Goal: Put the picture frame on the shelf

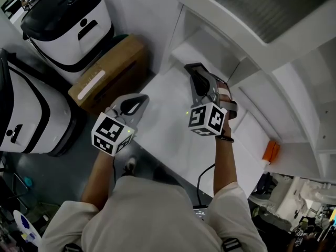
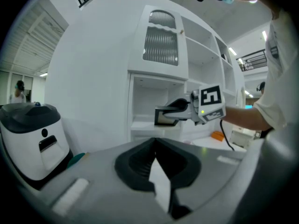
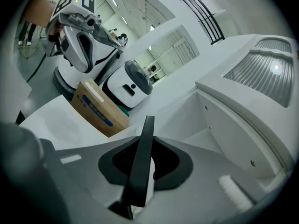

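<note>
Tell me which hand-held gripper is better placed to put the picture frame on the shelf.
Right: the right hand-held gripper holds the picture frame at the shelf; the left hand-held gripper is empty.

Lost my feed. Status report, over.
Right gripper shut on frame, at shelf mouth. Left gripper shut, empty. Nothing in the way.

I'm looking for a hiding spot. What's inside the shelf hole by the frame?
The hole shows only its bare white inside. The frame covers its lower right part, so that bit is hidden.
</note>
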Motion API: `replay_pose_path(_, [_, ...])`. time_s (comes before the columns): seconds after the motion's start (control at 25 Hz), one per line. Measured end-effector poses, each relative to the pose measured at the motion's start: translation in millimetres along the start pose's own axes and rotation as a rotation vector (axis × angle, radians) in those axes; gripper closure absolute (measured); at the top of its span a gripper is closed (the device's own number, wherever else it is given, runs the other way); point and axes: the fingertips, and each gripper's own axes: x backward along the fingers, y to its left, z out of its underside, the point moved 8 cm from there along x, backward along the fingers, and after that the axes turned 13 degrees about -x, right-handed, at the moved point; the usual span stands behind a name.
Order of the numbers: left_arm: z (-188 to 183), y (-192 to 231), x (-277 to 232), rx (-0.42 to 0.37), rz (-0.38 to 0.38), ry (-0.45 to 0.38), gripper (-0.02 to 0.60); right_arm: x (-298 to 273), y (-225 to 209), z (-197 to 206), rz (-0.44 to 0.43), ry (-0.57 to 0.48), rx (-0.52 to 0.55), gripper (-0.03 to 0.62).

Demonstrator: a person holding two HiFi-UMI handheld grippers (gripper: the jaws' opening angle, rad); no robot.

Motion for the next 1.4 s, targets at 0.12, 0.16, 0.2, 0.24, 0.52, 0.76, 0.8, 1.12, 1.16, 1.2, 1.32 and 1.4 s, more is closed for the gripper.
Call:
replay_pose_path(0.12, [2.3, 0.4, -0.7, 0.000, 0.002, 0.007, 0.580, -5.1, -0.6, 3.6, 0.001, 0.016, 0.016, 0.526])
replay_pose_path(0.16, [3.1, 1.1, -0.4, 0.002, 0.003, 0.009, 0.580, -6.9, -0.5, 4.0, 0.002, 0.018, 0.016, 0.528])
replay_pose_path(0.2, [4.0, 1.9, -0.1, 0.003, 0.005, 0.010, 0.580, -9.1, -0.1, 4.2, 0.003, 0.019, 0.015, 0.528])
replay_pose_path(0.24, [4.8, 2.5, -0.1, 0.006, 0.007, 0.008, 0.580, -11.7, 0.5, 4.3, 0.004, 0.021, 0.014, 0.528])
replay_pose_path(0.52, [11.7, 0.5, -5.6, 0.023, 0.031, 0.010, 0.580, -27.5, 7.5, 14.1, -0.001, 0.039, 0.014, 0.533])
replay_pose_path(0.76, [18.0, 0.7, -8.7, 0.028, 0.055, 0.011, 0.580, -38.4, 8.3, 20.3, 0.005, 0.047, -0.009, 0.521])
replay_pose_path(0.8, [18.9, 0.3, -9.0, 0.028, 0.059, 0.014, 0.578, -39.8, 9.2, 21.3, 0.004, 0.051, -0.015, 0.517])
replay_pose_path(1.12, [26.1, -1.4, -11.5, 0.038, 0.085, 0.014, 0.578, -50.7, 15.9, 29.9, 0.000, 0.088, -0.019, 0.490])
replay_pose_path(1.16, [26.5, -2.1, -11.8, 0.039, 0.087, 0.017, 0.578, -52.0, 15.6, 31.5, 0.001, 0.093, -0.015, 0.487])
replay_pose_path(1.2, [26.8, -2.8, -12.0, 0.039, 0.089, 0.019, 0.578, -53.1, 14.8, 33.1, 0.003, 0.099, -0.014, 0.484])
replay_pose_path(1.32, [29.3, -3.2, -12.5, 0.037, 0.091, 0.034, 0.572, -57.3, 12.3, 37.0, 0.002, 0.112, -0.037, 0.478])
replay_pose_path(1.4, [32.4, -1.9, -12.7, 0.040, 0.090, 0.043, 0.572, -61.1, 13.1, 38.9, -0.007, 0.116, -0.054, 0.467])
